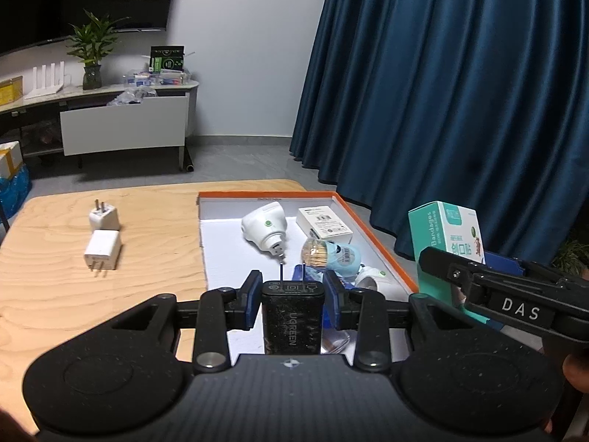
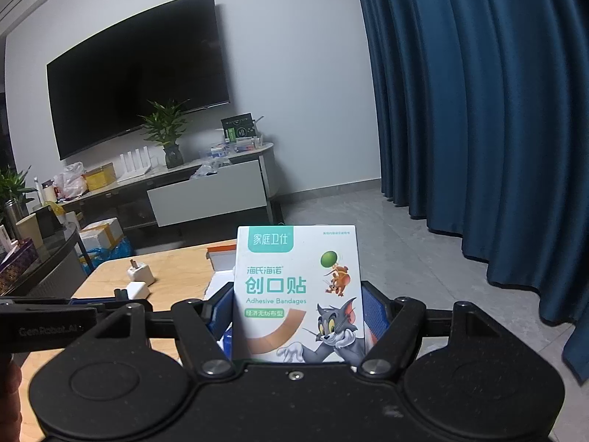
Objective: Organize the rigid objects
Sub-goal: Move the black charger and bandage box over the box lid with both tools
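The left gripper (image 1: 293, 304) is closed tight on a black charger (image 1: 292, 316), and its two metal prongs point up and away, out over the near end of the tray (image 1: 371, 235). The tray is a flat white box lid with an orange rim, and it lies on the wooden table (image 1: 154, 258). Inside the tray are a white plug-in device (image 1: 263, 230), a small white box (image 1: 324, 223) at the far end, and a light blue thing (image 1: 344, 258) next to a clear round jar of sticks (image 1: 314, 252). Two white chargers (image 1: 103, 235) sit on the table to the left of the tray, well apart from it. The right gripper (image 2: 298, 316) squeezes a box of bandages (image 2: 300, 291) and holds it upright, just past the right side of the tray.
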Demonstrator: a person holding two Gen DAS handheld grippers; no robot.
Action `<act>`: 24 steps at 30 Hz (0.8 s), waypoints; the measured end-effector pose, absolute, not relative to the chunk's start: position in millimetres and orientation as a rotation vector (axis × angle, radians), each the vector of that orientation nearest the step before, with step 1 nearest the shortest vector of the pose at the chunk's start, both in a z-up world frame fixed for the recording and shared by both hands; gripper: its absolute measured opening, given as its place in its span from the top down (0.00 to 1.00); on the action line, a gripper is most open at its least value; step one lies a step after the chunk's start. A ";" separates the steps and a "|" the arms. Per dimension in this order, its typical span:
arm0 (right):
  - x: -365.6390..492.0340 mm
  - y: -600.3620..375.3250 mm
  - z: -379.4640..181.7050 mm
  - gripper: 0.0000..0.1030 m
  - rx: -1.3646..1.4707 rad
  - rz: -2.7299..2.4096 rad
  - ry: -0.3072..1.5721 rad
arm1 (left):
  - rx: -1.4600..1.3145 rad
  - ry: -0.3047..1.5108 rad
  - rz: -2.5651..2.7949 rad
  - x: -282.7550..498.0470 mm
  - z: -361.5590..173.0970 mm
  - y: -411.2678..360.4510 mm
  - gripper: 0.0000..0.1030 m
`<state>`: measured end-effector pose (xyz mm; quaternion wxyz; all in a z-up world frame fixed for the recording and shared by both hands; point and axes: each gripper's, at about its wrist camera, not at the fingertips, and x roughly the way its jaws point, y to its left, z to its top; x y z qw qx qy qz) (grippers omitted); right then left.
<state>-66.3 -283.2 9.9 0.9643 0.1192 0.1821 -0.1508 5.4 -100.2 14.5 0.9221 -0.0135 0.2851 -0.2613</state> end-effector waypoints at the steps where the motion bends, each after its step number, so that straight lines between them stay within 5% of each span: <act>1: -64.8 -283.9 9.9 0.18 0.240 -0.305 0.370 | -0.026 0.585 -0.537 6.6 14.4 -101.7 0.65; 24: -21.1 -304.5 25.5 0.18 0.203 -0.286 0.371 | -0.022 0.587 -0.535 51.9 25.6 -122.0 0.65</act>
